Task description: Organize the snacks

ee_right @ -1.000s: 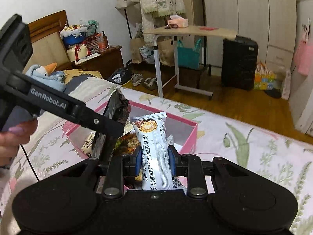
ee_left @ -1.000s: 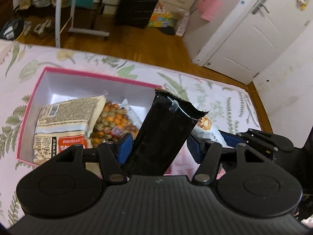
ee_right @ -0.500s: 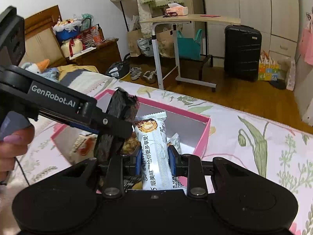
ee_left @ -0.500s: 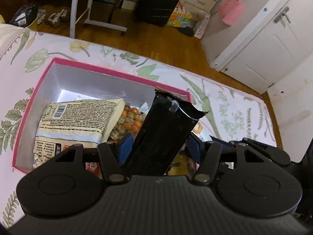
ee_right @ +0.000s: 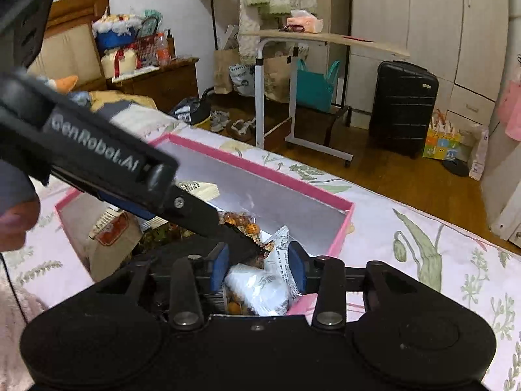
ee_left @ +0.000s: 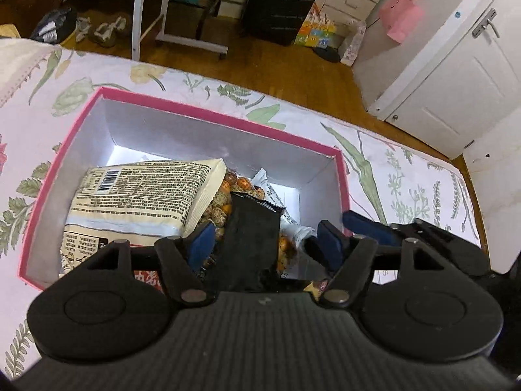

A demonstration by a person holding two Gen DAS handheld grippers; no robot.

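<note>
Two grippers of mine hang over the pink box (ee_left: 208, 115), which sits on the flowered bedspread (ee_left: 407, 169). In the box, the biggest thing is a cream bag (ee_left: 146, 192) at nine o'clock. My left gripper (ee_left: 265, 244) has just been opening; the black packet (ee_left: 252, 241) stands between its pads with gaps both sides, released. My right gripper (ee_right: 259, 265) has just been opening too, and the white packet (ee_right: 260, 285) lies loose between its pads, at the box's four o'clock corner.
</note>
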